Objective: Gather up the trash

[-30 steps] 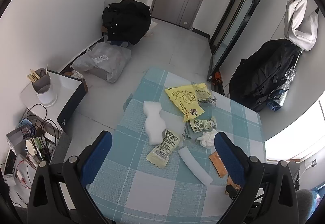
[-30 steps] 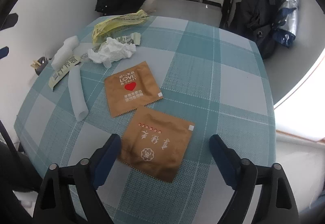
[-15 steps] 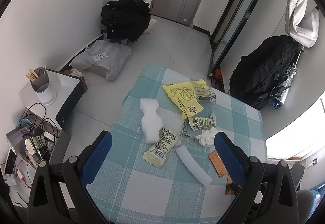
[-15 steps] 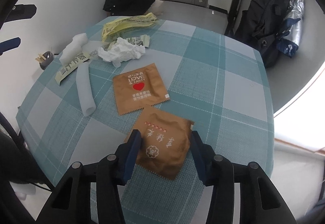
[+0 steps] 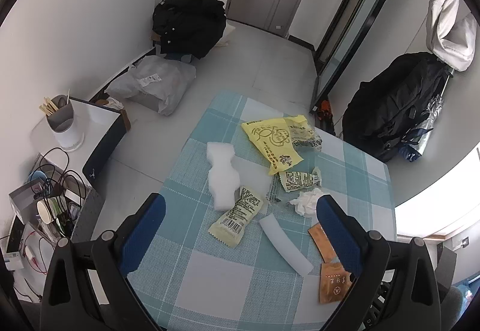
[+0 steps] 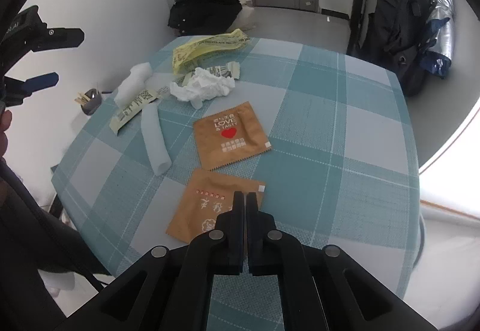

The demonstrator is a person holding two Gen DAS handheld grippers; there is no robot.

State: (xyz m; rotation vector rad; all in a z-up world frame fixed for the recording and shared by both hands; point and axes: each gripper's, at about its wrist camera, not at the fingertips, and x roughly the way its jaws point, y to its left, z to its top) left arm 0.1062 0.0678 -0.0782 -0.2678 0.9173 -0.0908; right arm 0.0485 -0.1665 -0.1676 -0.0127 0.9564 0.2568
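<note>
My right gripper [image 6: 245, 196] is shut on the near edge of a brown sachet [image 6: 204, 202] that lies on the teal checked tablecloth [image 6: 330, 121]. A second brown sachet [image 6: 229, 134] with a red heart lies just beyond it. Further off are a white foam strip [image 6: 154, 139], a crumpled tissue [image 6: 204, 86], a yellow bag [image 6: 207, 47] and snack wrappers. My left gripper [image 5: 240, 211] is open and empty, held high above the table over a pale yellow wrapper [image 5: 237, 215], white foam [image 5: 223, 178] and the yellow bag [image 5: 271, 143].
A side stand with a utensil cup [image 5: 61, 121] and cables stands left of the table. Black bags [image 5: 189, 23] and a grey sack [image 5: 156, 85] lie on the floor. A black backpack [image 5: 396, 103] leans at the right.
My right gripper's fingers closed from wide open to shut on the near brown sachet. My left gripper rose a little and stayed open.
</note>
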